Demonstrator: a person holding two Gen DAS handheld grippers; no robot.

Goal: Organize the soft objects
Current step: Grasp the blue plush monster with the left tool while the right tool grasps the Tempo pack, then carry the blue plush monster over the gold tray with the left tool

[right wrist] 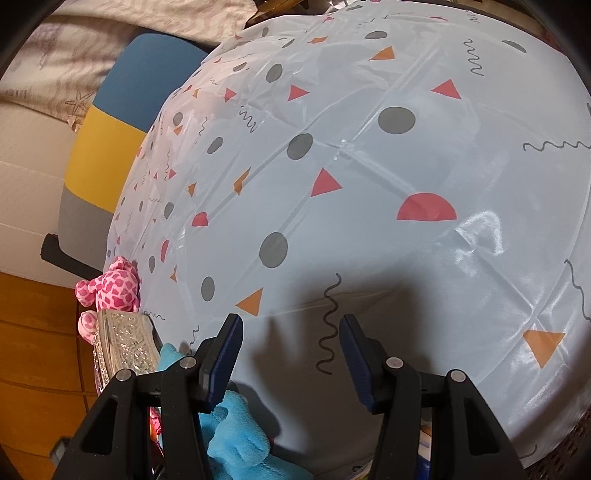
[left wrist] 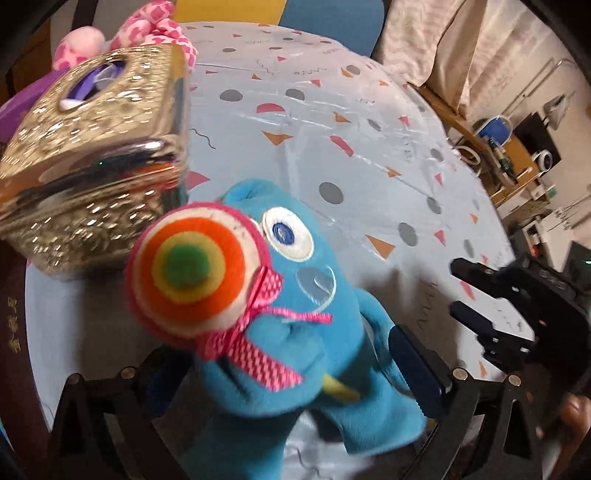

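Observation:
A blue plush toy (left wrist: pixel 295 295) holding a round striped lollipop (left wrist: pixel 192 273) with a pink checked ribbon lies on the patterned tablecloth (left wrist: pixel 314 140). It sits between the wide-apart fingers of my left gripper (left wrist: pixel 280 347). The right finger's pad (left wrist: pixel 417 365) stands beside the toy's arm without pressing it, and the left finger is hidden behind the lollipop. In the right wrist view the same blue plush toy (right wrist: pixel 236 439) shows at the bottom left. My right gripper (right wrist: pixel 291 354) hovers open over bare cloth with nothing between its fingers. From the left wrist view the right gripper (left wrist: pixel 491 306) is at the right. A pink spotted plush (left wrist: pixel 147 26) lies behind the box.
An ornate metallic tissue box (left wrist: pixel 92 155) stands at the table's left edge, close to the blue toy, with something purple (left wrist: pixel 22 107) beside it. A blue, yellow and grey chair (right wrist: pixel 110 147) is past the far edge. Shelves and clutter (left wrist: pixel 517 147) lie to the right.

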